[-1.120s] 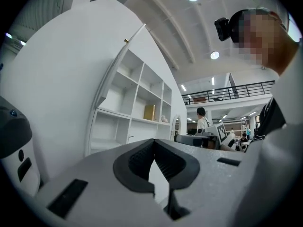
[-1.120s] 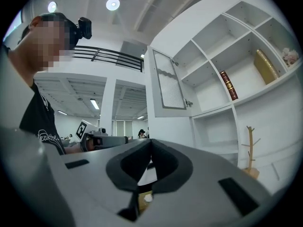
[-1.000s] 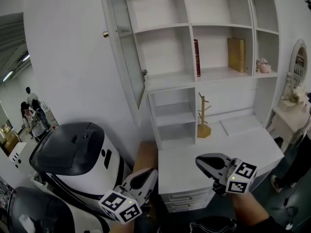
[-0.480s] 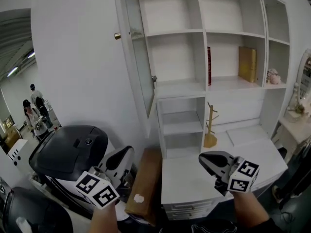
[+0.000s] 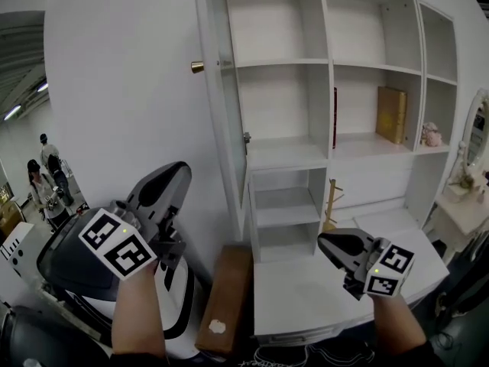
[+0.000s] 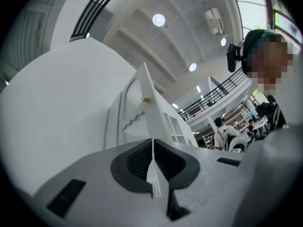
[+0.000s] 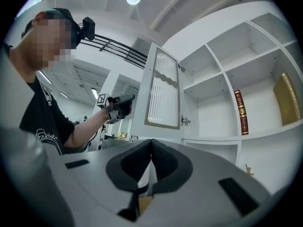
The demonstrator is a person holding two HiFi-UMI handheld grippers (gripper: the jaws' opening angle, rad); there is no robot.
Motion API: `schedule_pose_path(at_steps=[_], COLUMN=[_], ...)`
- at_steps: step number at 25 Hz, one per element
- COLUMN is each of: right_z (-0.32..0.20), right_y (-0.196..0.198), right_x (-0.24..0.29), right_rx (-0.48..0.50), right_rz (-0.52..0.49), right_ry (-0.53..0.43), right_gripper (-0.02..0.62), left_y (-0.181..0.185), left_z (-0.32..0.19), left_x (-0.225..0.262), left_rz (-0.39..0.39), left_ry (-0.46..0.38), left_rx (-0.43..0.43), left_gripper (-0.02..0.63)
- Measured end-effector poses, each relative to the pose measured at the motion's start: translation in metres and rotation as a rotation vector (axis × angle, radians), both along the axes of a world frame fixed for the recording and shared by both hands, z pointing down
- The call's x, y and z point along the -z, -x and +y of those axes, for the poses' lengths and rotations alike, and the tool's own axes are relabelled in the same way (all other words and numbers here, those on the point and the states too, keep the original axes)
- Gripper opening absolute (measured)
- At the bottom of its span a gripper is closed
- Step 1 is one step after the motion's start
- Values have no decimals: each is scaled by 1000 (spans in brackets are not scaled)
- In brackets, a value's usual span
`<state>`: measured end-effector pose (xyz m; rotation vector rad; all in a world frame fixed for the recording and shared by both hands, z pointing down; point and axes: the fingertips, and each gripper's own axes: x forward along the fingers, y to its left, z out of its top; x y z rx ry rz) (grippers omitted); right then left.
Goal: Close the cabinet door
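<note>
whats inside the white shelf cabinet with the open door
A dark red book and a gold book stand in the middle row of the white shelf cabinet. Lower, a wooden peg stand is partly covered by a divider. The top compartments run out of view.

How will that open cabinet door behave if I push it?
The cabinet door looks thin and hangs on a hinge, so it likely swings easily as one stiff panel. Its ribbed glass insert looks fragile; push the frame.

Two tongs, the left tongs (image 5: 180, 171) and the right tongs (image 5: 325, 241), one cabinet door (image 5: 221, 90), one brass knob (image 5: 197, 67), two books, a red book (image 5: 335, 117) and a gold book (image 5: 391, 115), one wooden stand (image 5: 331, 201), one cardboard box (image 5: 223, 300), two bystanders (image 5: 38, 189)
</note>
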<state>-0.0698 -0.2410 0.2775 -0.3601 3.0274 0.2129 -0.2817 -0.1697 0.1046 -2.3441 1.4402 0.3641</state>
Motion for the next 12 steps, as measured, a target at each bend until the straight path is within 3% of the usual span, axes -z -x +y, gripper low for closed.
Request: schedule_pose_path(at_steps=[6,12], right_z=[0,-8], right_y=[4,4], right_x=[-8,-7], right_rx=[-14,-35], right_rz=[45,83], right_ry=[-8,2], right_gripper=[5,5], left_y=[9,4], left_z=[-12,-25], left_x=[58,110], left_rz=[-12,79], left_ry=[-118,-168], left_rx=[-84,-327], left_gripper=[3,84])
